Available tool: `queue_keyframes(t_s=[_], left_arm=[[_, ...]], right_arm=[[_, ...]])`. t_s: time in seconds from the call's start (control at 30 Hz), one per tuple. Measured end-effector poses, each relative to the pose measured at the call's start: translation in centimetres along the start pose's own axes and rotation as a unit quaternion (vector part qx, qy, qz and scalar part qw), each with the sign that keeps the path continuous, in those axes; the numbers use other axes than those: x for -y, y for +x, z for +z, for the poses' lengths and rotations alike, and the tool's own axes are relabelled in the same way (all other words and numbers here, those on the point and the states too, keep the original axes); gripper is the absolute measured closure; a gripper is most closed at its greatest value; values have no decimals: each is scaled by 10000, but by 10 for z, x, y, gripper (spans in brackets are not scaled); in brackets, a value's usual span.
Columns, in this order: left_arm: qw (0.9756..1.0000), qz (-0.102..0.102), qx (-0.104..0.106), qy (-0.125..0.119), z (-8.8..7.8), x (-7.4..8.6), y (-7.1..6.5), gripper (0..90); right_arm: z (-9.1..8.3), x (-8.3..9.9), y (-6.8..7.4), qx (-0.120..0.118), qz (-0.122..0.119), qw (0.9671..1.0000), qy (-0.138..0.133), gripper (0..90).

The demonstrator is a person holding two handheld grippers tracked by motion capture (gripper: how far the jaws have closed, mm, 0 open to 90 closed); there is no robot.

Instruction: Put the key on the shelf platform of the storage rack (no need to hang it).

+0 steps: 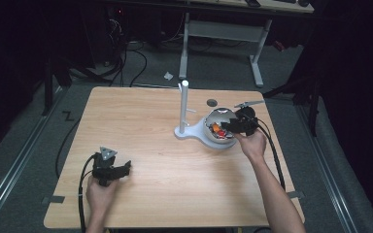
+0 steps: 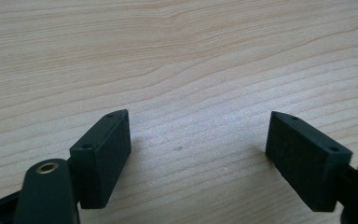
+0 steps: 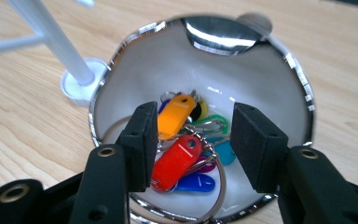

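A shiny metal bowl stands right of the table's middle, and its chrome rim shows in the right gripper view. Inside lie several coloured key tags on metal rings: a red tag, an orange tag and a blue tag. My right gripper dips into the bowl from the right. Its jaws stand open on either side of the red tag without pressing it. My left gripper rests low over the bare wood at the front left, jaws wide open with nothing between them.
A white stand with a tall post and short pegs sits just left of the bowl, its post close to the rim. The wooden table has bare wood between the two hands. A desk frame and cables lie on the floor beyond.
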State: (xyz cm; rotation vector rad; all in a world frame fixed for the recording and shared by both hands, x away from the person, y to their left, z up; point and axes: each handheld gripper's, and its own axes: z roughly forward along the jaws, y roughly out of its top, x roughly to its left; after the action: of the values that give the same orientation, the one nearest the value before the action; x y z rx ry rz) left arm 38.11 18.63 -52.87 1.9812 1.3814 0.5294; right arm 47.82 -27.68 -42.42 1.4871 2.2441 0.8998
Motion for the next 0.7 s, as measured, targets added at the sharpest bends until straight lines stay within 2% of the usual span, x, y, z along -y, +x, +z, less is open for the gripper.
queue_keyframes(t_s=[0.33,0.4,0.7], left_arm=[[10000,0,-4,-1,0,0,0,225],[10000,4,-5,-1,0,0,0,225],[10000,12,-10,0,0,0,0,226]], right_arm=[[-28,1,6,62,-154,9993,-345,524],[-36,3,7,75,-123,9986,-506,523],[-62,14,7,189,-185,9975,-661,504]])
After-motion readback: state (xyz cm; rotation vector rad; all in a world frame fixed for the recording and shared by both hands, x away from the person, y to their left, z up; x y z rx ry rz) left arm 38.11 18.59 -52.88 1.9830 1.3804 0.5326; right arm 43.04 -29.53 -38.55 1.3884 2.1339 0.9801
